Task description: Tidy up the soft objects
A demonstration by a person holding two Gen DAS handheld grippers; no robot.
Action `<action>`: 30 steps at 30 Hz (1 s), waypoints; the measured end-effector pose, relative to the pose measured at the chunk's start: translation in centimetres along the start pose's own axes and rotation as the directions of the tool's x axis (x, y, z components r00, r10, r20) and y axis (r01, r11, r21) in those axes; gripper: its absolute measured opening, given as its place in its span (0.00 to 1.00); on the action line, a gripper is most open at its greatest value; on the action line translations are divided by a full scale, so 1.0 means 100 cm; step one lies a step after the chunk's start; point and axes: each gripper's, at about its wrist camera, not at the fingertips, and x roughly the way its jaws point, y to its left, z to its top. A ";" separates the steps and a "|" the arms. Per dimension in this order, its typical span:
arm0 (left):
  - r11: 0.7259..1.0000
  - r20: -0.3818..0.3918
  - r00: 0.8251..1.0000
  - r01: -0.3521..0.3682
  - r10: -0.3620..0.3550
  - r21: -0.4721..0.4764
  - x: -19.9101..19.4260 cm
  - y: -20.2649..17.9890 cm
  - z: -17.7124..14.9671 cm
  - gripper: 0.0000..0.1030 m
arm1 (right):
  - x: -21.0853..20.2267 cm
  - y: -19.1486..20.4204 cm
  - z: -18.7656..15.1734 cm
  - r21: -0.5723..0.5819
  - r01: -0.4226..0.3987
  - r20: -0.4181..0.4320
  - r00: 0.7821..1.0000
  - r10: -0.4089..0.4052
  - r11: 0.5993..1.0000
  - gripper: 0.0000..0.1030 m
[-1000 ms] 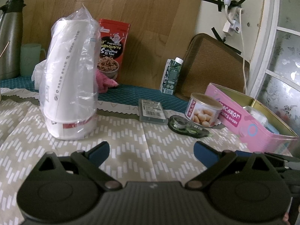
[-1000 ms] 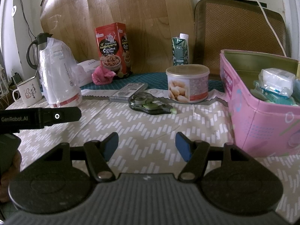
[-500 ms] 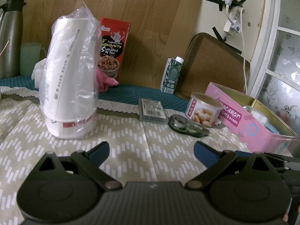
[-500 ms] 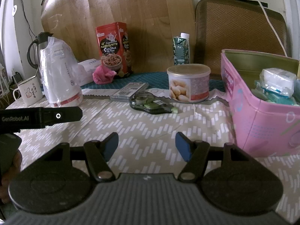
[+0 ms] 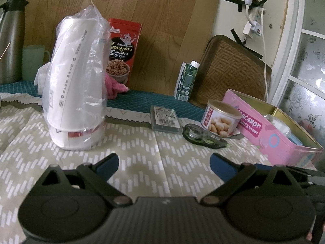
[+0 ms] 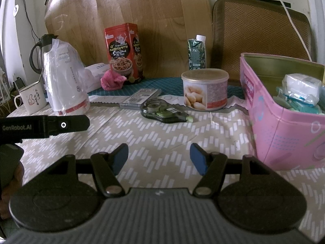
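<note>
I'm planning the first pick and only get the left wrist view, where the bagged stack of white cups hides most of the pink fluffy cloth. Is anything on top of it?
Observer: No. In the right wrist view the pink fluffy cloth lies bunched on the teal mat, just in front of the red snack tin, with nothing on it.
Operator: What is inside the open pink biscuit tin?
Observer: A white plastic-wrapped pack lies on top of some teal packets.
Operator: Is the right gripper free?
Observer: Yes, its jaws stand open with nothing between them.
</note>
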 end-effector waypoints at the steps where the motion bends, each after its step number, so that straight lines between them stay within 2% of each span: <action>1: 1.000 0.000 1.000 0.000 0.000 0.000 0.000 0.000 0.000 0.97 | 0.000 0.000 0.000 0.000 0.000 0.000 1.000 0.000 1.000 0.67; 30: 0.999 0.019 1.000 -0.020 0.021 -0.030 -0.004 0.004 -0.001 0.97 | 0.006 0.007 -0.001 -0.044 0.009 -0.032 0.999 -0.010 0.999 0.67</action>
